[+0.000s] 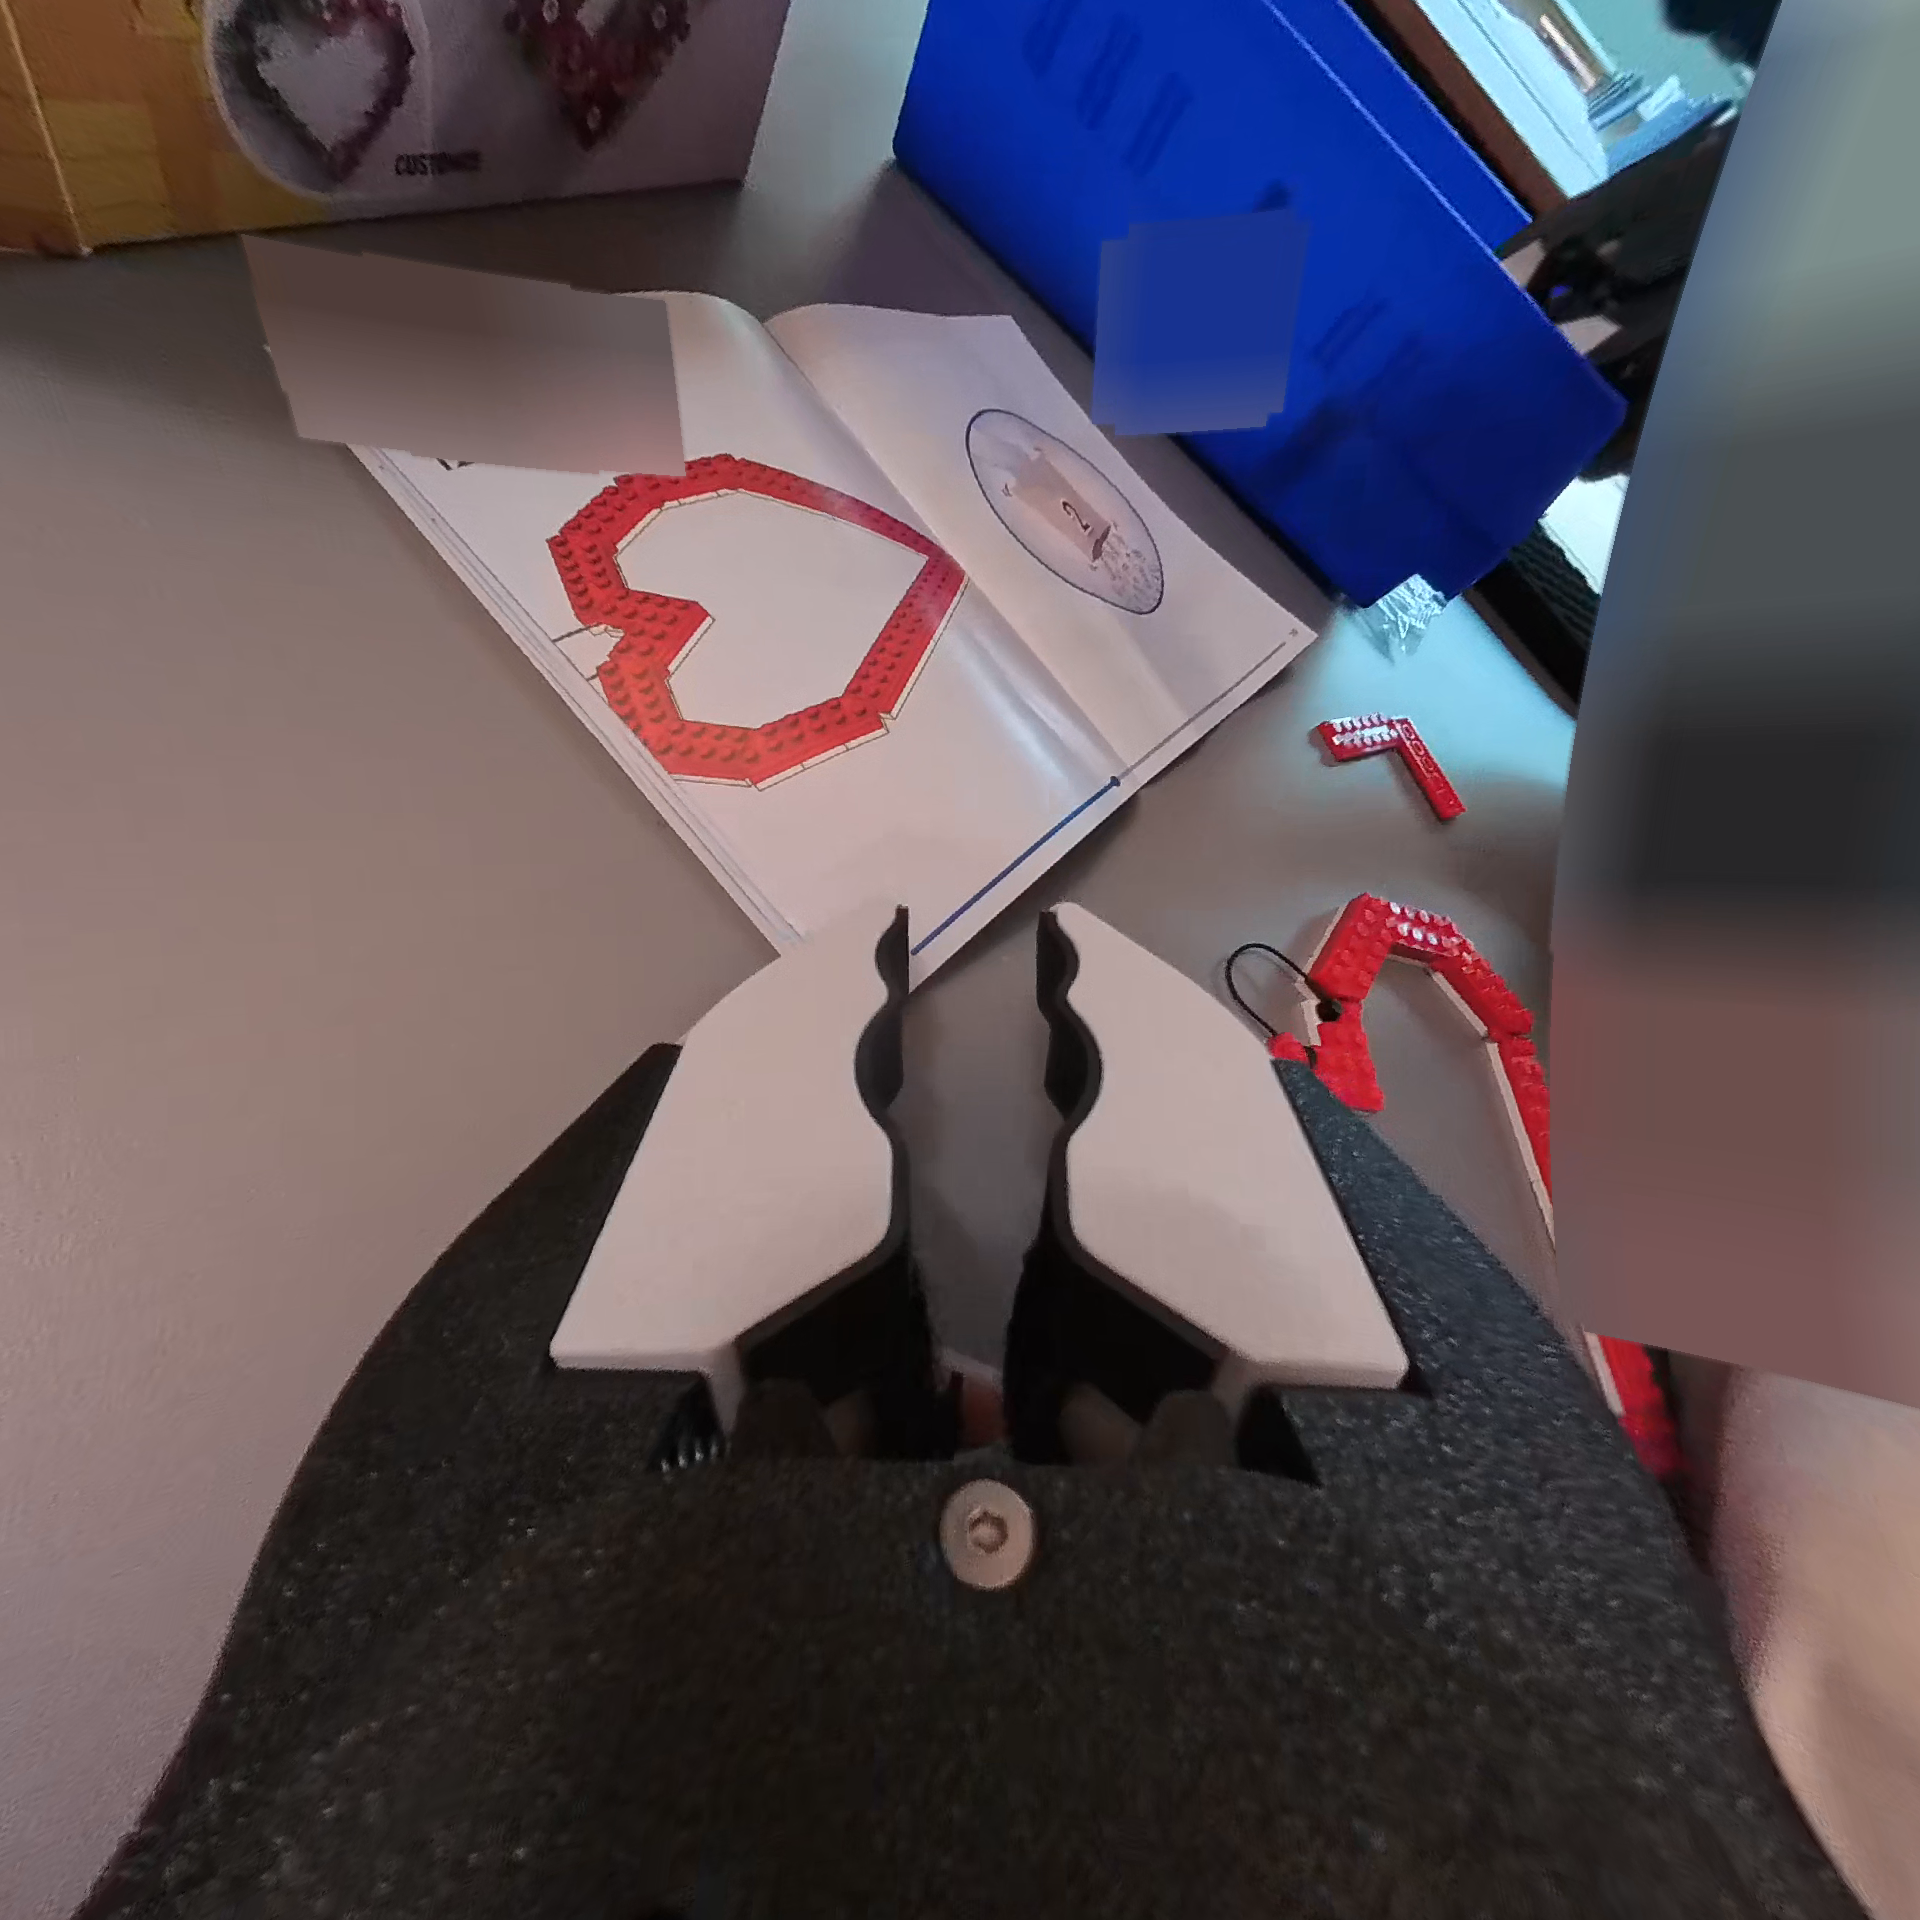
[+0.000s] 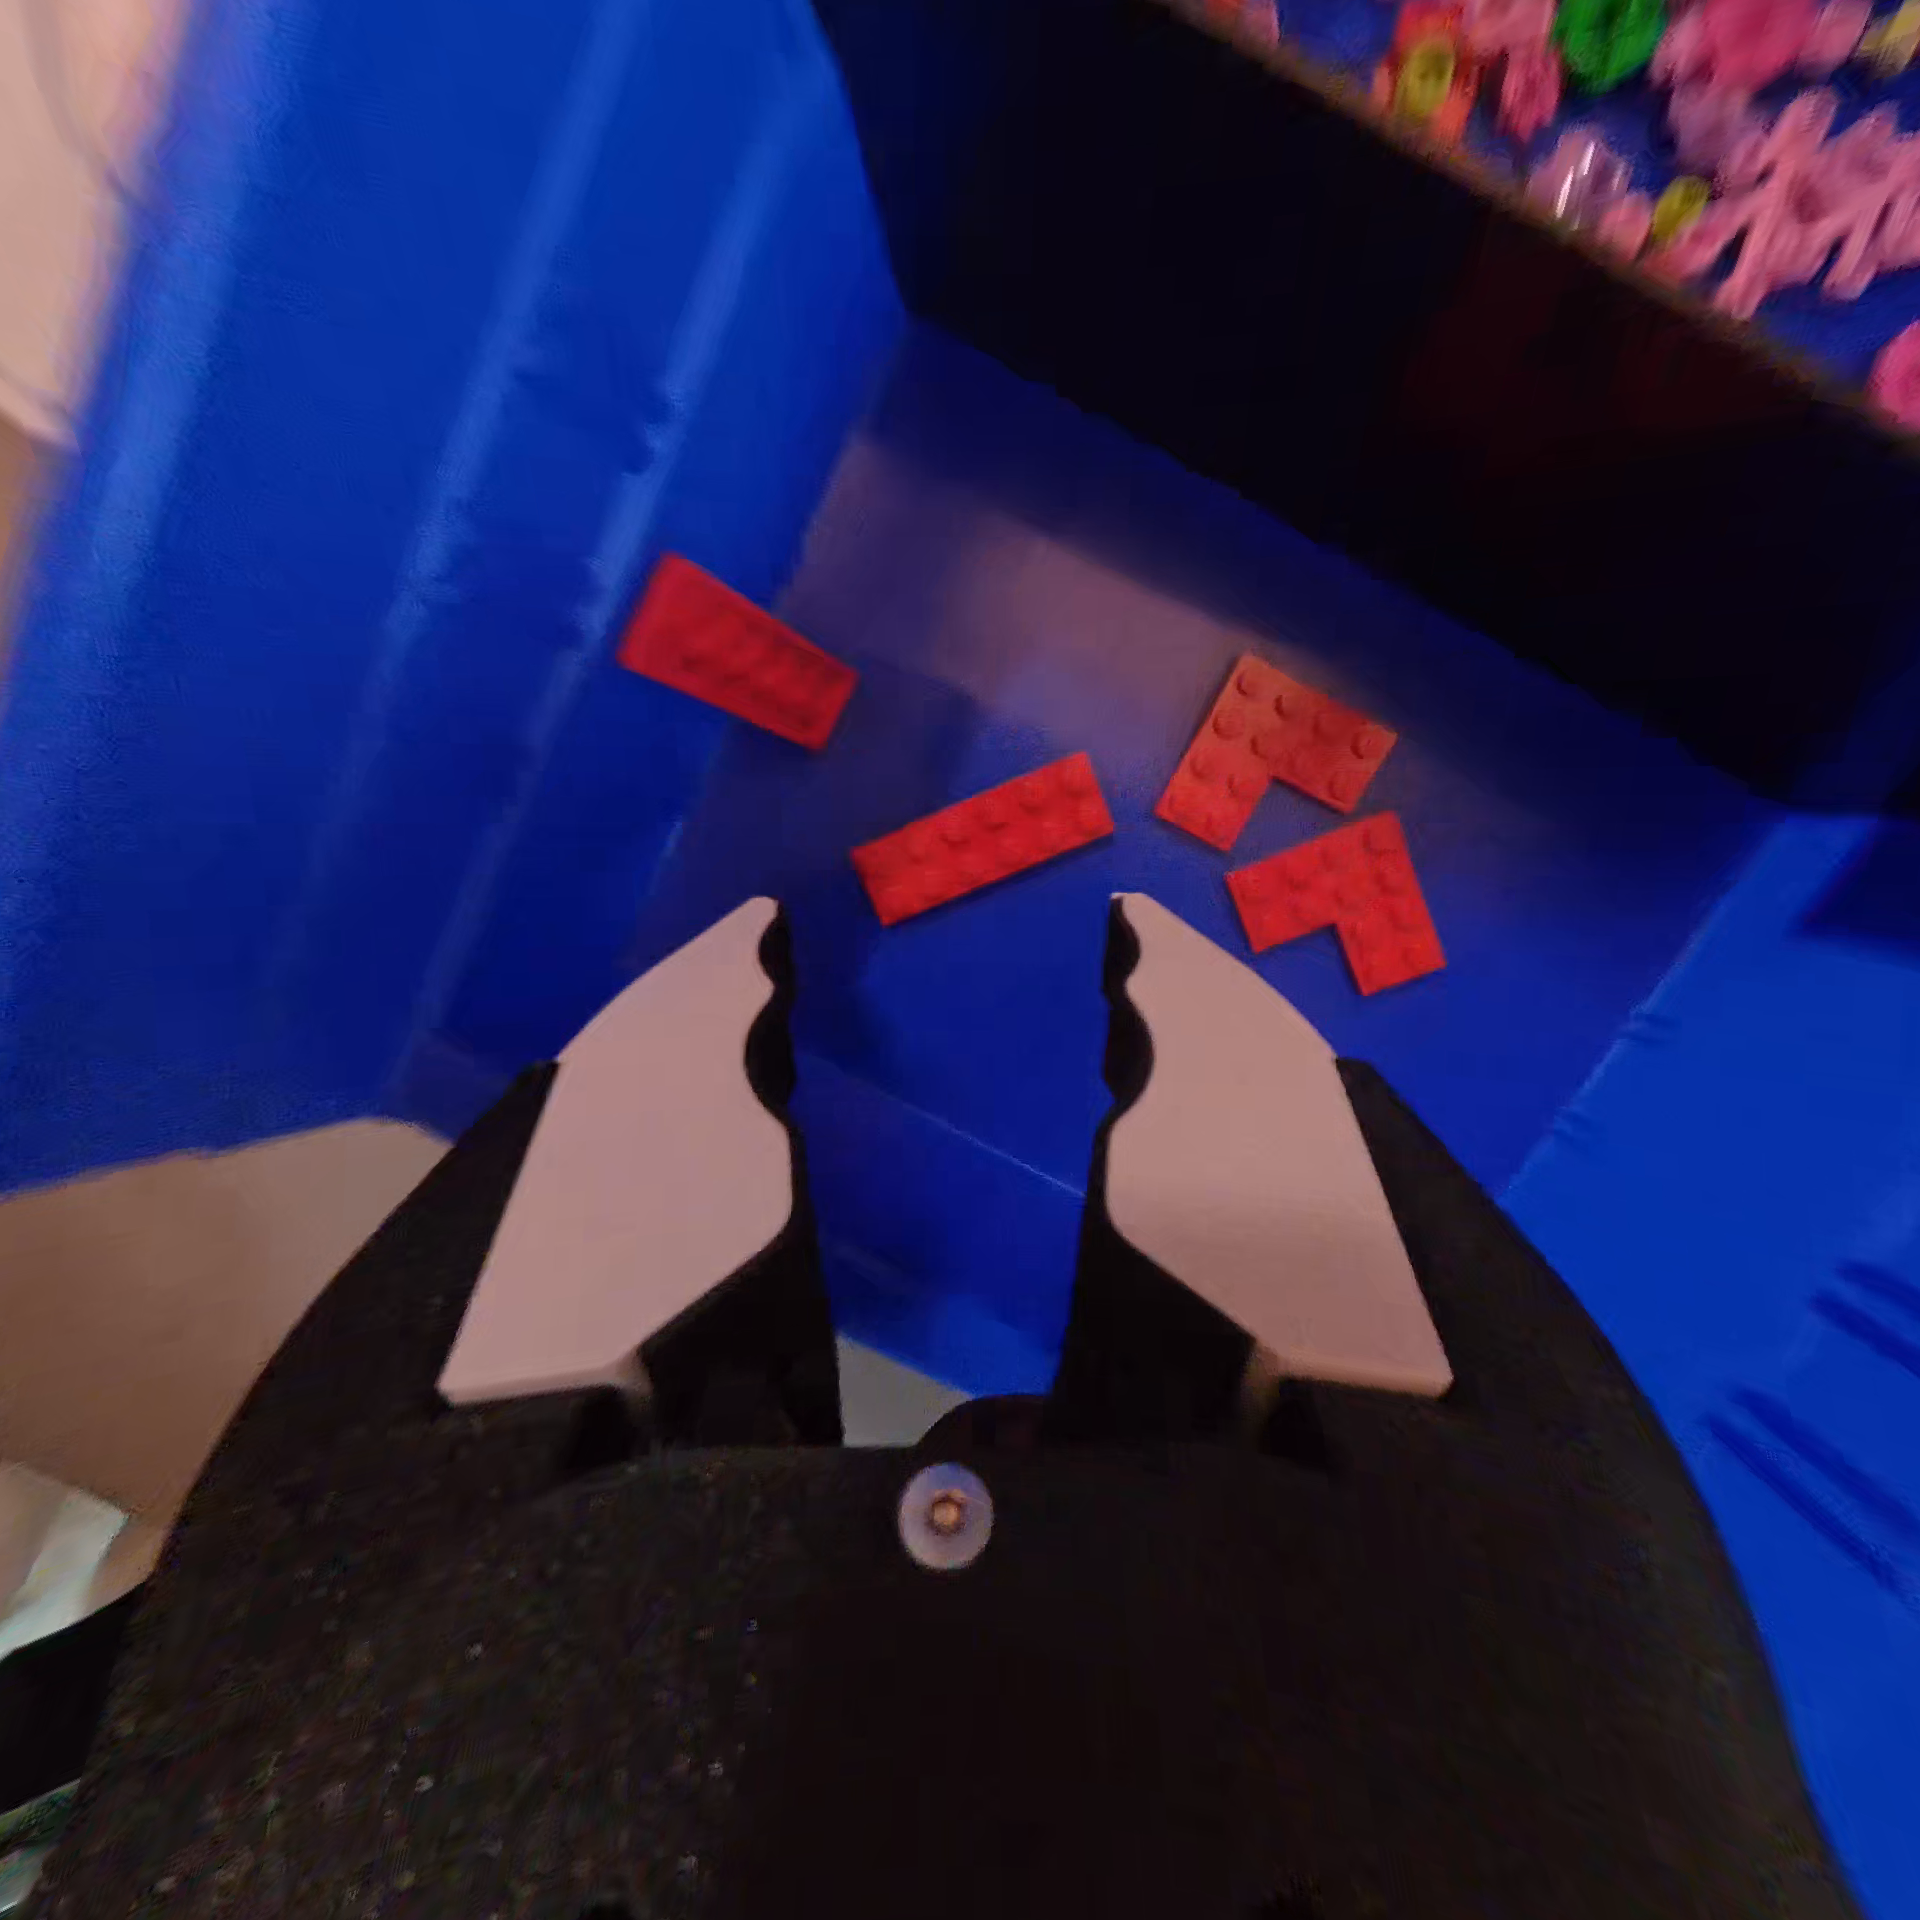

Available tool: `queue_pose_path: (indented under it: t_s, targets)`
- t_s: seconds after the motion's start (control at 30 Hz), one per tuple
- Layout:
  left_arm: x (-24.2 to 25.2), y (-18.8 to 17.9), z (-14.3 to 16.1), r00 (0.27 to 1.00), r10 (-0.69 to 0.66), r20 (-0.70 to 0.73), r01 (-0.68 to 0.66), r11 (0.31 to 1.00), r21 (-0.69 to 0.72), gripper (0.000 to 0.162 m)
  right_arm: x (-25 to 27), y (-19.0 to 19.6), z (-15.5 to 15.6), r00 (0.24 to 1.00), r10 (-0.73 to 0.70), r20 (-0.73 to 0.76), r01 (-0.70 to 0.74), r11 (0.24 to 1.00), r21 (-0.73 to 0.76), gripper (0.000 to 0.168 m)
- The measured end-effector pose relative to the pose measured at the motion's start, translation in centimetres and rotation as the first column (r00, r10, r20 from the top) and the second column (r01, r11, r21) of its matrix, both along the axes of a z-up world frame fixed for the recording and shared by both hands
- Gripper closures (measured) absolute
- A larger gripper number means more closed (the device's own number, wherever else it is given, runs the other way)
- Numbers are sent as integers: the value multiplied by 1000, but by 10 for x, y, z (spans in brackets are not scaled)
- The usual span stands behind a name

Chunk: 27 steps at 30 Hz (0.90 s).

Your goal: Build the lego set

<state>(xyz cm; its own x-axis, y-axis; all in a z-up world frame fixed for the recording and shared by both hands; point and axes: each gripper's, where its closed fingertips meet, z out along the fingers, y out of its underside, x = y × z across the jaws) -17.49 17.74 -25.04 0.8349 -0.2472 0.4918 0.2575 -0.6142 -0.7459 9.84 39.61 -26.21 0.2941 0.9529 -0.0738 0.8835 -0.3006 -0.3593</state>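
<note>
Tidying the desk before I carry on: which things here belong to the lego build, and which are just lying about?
Build: open instruction booklet, partly built red heart frame, red L-shaped piece, red plates in the blue bin.
Lying about: cardboard box.

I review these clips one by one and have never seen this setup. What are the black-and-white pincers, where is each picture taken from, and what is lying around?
No robot here: a person holds one two-finger gripper in each hand, each carrying a camera looking along its fingers. The left gripper hangs open and empty over a grey table, facing an open instruction booklet picturing a red heart. A partly built red heart frame and a small red L-shaped piece lie to its right. The right gripper, also open and empty, points into a blue bin holding two red rectangular plates and two red L-shaped plates.
</note>
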Motion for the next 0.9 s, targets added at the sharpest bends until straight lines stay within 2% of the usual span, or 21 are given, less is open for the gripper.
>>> queue_pose_path:
  t_s: [0.03, 0.1, 0.2, 0.23, 0.27, 0.43, 0.5, 0.57, 0.63, 0.67, 0.7, 0.8, 0.9]
  targets:
    - [0, 0, 0, 1000, 2, -10, -2, 1000, 3, 140, 1, 1, -8, 999, -18, 48, 18, 1000, -4, 104]
    - [0, 0, 1, 1000, 5, -21, -5, 1000, 11, 140, -3, 4, -16, 995, -45, 85, 44, 999, 7, 105]
    - [0, 0, 1, 1000, 8, -16, -8, 1000, 9, 140, -9, 10, -17, 992, -88, 89, 84, 996, 42, 120]
    - [0, 0, 0, 1000, 7, -14, -7, 1000, 6, 140, -11, 11, -17, 994, -77, 82, 73, 996, 43, 142]
    - [1, 0, 0, 1000, 5, -12, -5, 1000, 6, 140, -12, 11, -17, 996, -50, 74, 47, 998, 40, 149]
    - [4, -2, 1, 1000, -10, -13, 10, 1000, 12, 140, -8, 15, -9, 1000, -5, -3, 5, 997, 75, 151]
    - [5, -2, 1, 1000, -15, -6, 15, 1000, 11, 140, -6, 14, 21, 989, -44, -144, 61, 992, 110, 150]
    - [6, -3, 1, 1000, -18, 1, 18, 1000, 11, 140, -8, -10, 73, 929, -22, -370, 67, 992, 108, 151]
    - [7, -3, 2, 1000, -23, 4, 23, 1000, 12, 140, -12, -64, 115, 827, 93, -554, -60, 995, 77, 151]
    - [7, -3, 1, 1000, -25, 4, 25, 1000, 11, 140, -14, -91, 120, 803, 144, -578, -130, 989, 66, 151]
    - [7, -3, 1, 1000, -28, 3, 28, 1000, 8, 140, -17, -113, 113, 813, 182, -553, -181, 982, 56, 151]
    - [9, -3, 0, 999, -39, -1, 39, 999, -1, 140, -35, -153, 60, 873, 232, -429, -257, 966, 0, 151]
    - [10, -3, 0, 999, -45, -8, 45, 999, 5, 140, -42, -168, 18, 903, 243, -355, -284, 956, -68, 149]
